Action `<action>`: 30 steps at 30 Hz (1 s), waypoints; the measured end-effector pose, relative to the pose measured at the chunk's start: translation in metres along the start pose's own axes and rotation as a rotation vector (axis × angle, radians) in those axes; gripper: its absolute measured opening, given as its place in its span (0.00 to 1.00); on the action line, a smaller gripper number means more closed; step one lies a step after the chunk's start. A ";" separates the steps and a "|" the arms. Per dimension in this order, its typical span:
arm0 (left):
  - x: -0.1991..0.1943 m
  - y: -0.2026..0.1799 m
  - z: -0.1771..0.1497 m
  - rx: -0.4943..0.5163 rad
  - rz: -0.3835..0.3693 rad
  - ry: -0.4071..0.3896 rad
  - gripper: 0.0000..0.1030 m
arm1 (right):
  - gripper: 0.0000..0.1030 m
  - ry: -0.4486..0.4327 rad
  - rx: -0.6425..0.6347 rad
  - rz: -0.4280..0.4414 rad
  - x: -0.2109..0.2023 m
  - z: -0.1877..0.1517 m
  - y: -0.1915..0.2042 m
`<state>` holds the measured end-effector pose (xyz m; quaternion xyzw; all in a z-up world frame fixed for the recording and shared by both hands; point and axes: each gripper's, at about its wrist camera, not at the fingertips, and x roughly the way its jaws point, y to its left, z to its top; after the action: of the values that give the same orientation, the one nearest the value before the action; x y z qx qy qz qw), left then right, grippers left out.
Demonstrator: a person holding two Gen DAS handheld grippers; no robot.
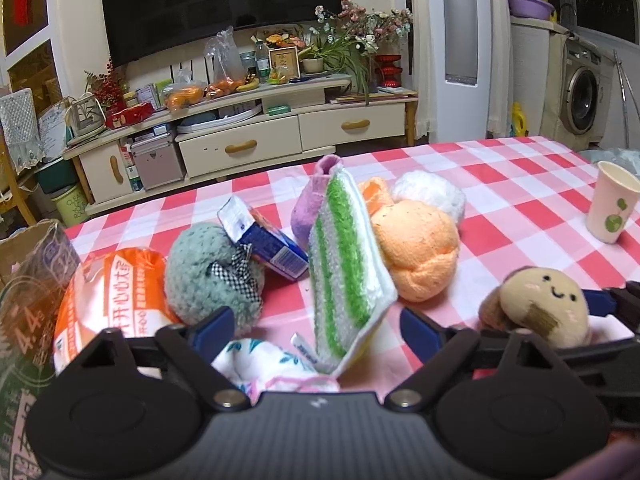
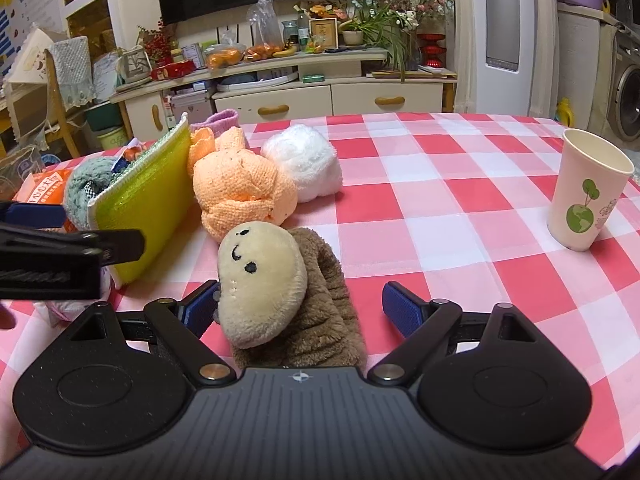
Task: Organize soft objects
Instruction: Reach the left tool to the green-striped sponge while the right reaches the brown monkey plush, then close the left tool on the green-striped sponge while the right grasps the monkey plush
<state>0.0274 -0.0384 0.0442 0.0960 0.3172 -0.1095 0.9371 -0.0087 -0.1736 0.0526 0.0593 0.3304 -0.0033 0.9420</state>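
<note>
Soft objects are what we're sorting here, and most sit bunched at the left-centre of the checked tablecloth (image 2: 460,184). The brown plush toy (image 2: 280,292) with the stitched smile is the one we'd say is in play. It lies between the spread blue pads of our right gripper (image 2: 308,304). The left pad looks to touch its pale face at 9 o'clock, while the right pad stands clear at 3 o'clock, so the claw is released, not clamped.

Our guess is it's parked around the toy ready to squeeze, but that's a judgement.

The left gripper (image 1: 316,326) is also spread wide. The green-striped sponge cloth (image 1: 348,264) leans up between its pads at roughly 12 o'clock, propped against the orange knitted bundle (image 1: 416,248), touching neither pad as far as we can tell. A floral cloth (image 1: 260,360) lies right under that claw at 6 o'clock.

From the left claw:
- grey-green fuzzy ball (image 1: 212,276) at 10 o'clock
- blue carton (image 1: 264,240) leaning on it
- orange packet (image 1: 112,300) further out at 9 o'clock
- white fluffy ball (image 1: 430,194) and purple sock (image 1: 308,208) at the back, around 12 to 1 o'clock

The paper cup (image 2: 588,192) stands well apart at 2 o'clock from the right claw.
</note>
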 end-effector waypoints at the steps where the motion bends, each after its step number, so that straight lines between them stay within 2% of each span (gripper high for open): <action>1: 0.003 0.000 0.001 -0.003 0.003 0.002 0.82 | 1.00 -0.001 -0.004 0.002 0.000 0.000 0.000; 7: 0.012 -0.003 0.007 -0.013 0.010 -0.008 0.76 | 1.00 -0.015 -0.012 0.015 -0.003 0.003 -0.004; 10: 0.016 -0.007 0.008 -0.005 0.011 0.001 0.67 | 1.00 -0.022 -0.005 0.025 -0.003 0.004 -0.006; 17: 0.022 -0.004 0.010 -0.015 0.017 0.017 0.39 | 1.00 -0.020 -0.001 0.050 0.000 0.005 -0.007; 20: 0.022 -0.004 0.010 -0.017 0.015 0.018 0.30 | 0.96 -0.022 -0.016 0.058 0.000 0.006 -0.007; 22: 0.022 -0.004 0.011 -0.019 0.011 0.017 0.23 | 0.90 -0.020 -0.033 0.060 0.002 0.006 -0.007; 23: 0.021 -0.003 0.011 -0.020 0.009 0.016 0.20 | 0.83 -0.020 -0.039 0.060 0.002 0.006 -0.006; 27: 0.020 -0.002 0.010 -0.031 0.003 0.015 0.19 | 0.69 -0.023 -0.058 0.055 0.003 0.007 -0.004; 30: 0.017 0.000 0.010 -0.042 -0.003 0.011 0.18 | 0.63 -0.033 -0.057 0.057 0.003 0.008 -0.004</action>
<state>0.0459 -0.0434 0.0413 0.0765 0.3249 -0.1035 0.9369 -0.0014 -0.1788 0.0562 0.0417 0.3129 0.0320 0.9483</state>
